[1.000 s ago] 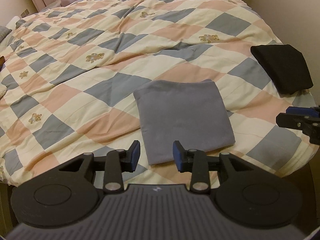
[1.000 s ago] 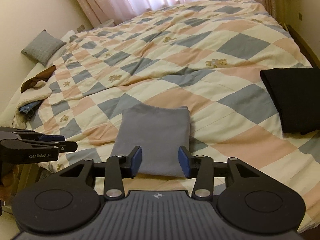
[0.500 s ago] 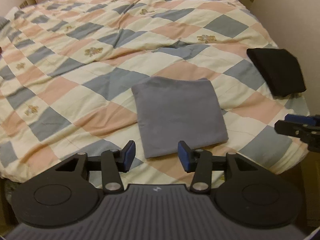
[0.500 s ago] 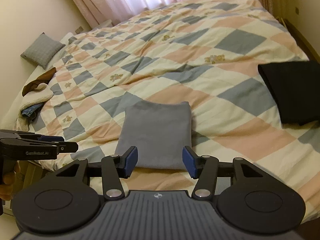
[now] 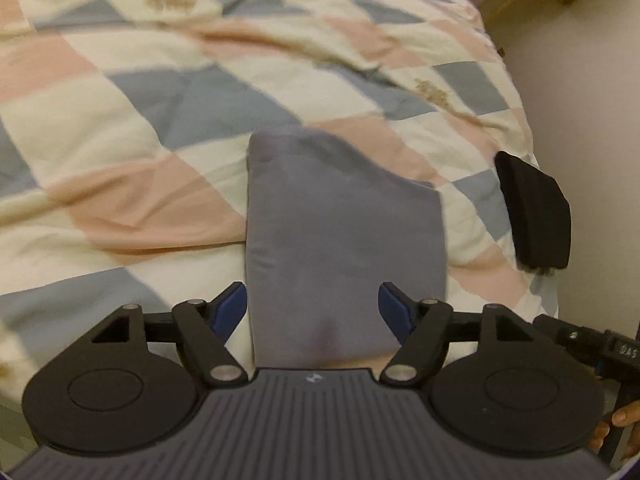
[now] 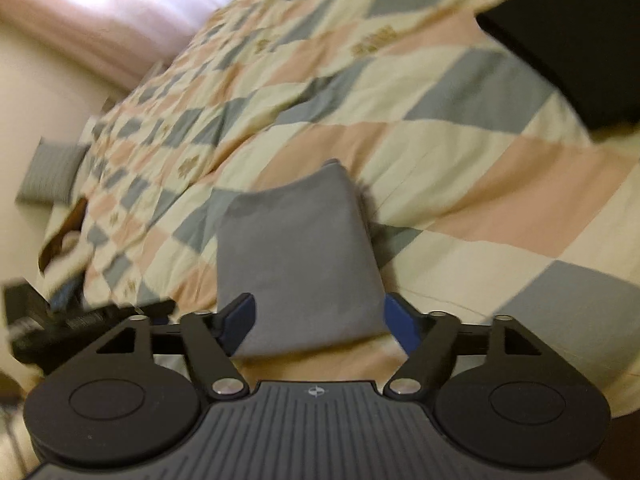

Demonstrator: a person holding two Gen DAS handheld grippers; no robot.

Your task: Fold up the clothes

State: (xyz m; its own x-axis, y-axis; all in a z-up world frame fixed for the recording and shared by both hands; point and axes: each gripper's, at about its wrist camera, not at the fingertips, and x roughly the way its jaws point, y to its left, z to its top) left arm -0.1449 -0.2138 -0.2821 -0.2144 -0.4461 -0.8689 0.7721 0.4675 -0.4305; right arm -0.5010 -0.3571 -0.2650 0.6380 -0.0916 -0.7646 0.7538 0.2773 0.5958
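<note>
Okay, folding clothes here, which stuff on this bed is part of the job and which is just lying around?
Part of the job:
- folded grey cloth garment
- folded black cloth garment
- left gripper, jaws open
- right gripper, jaws open

Just lying about:
- checked pink, blue and cream quilt
- small grey square cushion
- brown item at the bed's edge, too blurred to identify

Folded grey garment (image 5: 344,240) between spread jaws
</note>
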